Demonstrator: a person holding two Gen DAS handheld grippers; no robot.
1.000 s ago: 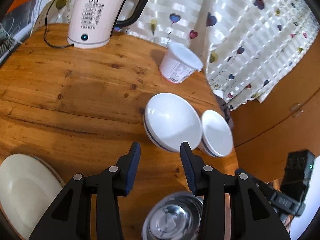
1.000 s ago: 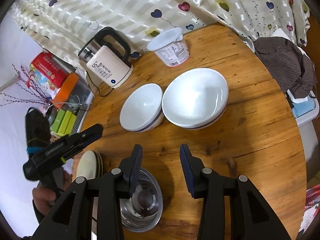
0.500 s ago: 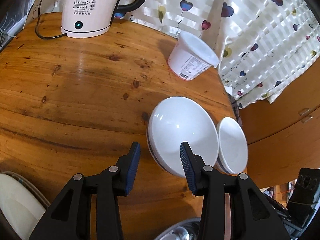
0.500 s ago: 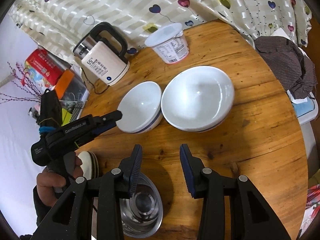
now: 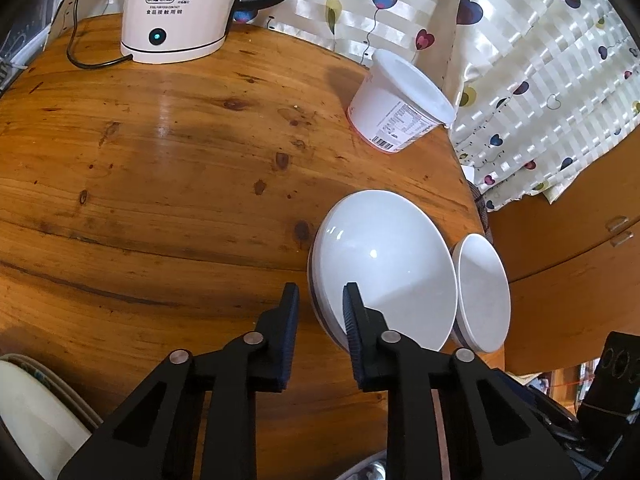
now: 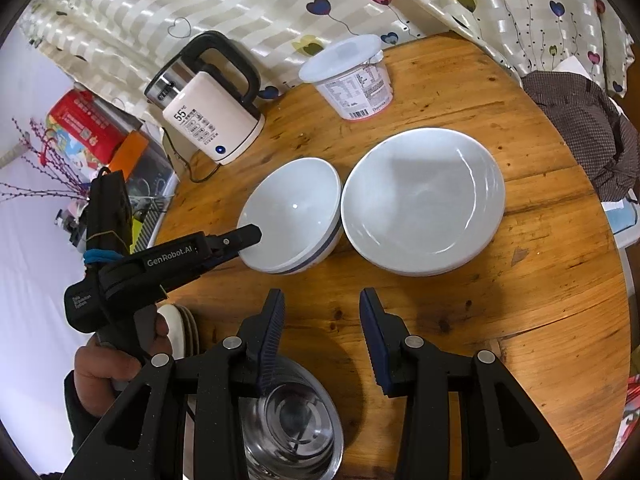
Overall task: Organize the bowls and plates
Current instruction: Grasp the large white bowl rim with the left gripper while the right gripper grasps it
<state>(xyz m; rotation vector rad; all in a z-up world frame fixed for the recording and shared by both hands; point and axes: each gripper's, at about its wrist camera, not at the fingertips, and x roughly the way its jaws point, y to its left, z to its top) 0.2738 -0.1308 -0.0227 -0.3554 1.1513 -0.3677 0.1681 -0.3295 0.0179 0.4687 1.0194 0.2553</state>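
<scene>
While the left gripper (image 5: pixel 320 298) holds its two fingers apart, the rim of the small white bowl (image 5: pixel 384 268) sits right between them: one finger is inside the bowl and the other is outside by its wall. I cannot tell if the fingers touch the rim. From the right wrist view the left gripper (image 6: pixel 250 236) reaches in from the side and its tip is at the near edge of the small white bowl (image 6: pixel 294 212). Just beside that bowl, on its far side from the left fingers, is the big white bowl (image 6: pixel 424 200); the two rims look like they touch.

The right gripper (image 6: pixel 322 304) hangs over the wooden table (image 6: pixel 500 320) with its fingers spread wide and nothing between them. Both white bowls are ahead of its fingertips. A shiny metal bowl (image 6: pixel 294 420) sits low under its left finger. A stack of plates (image 6: pixel 182 328) lies further off on that same side, partly hidden by the hand.

Far ahead of the fingers stand a kettle (image 6: pixel 212 120) and a white tub with a lid (image 6: pixel 352 76), near the curtain (image 6: pixel 240 4)
</scene>
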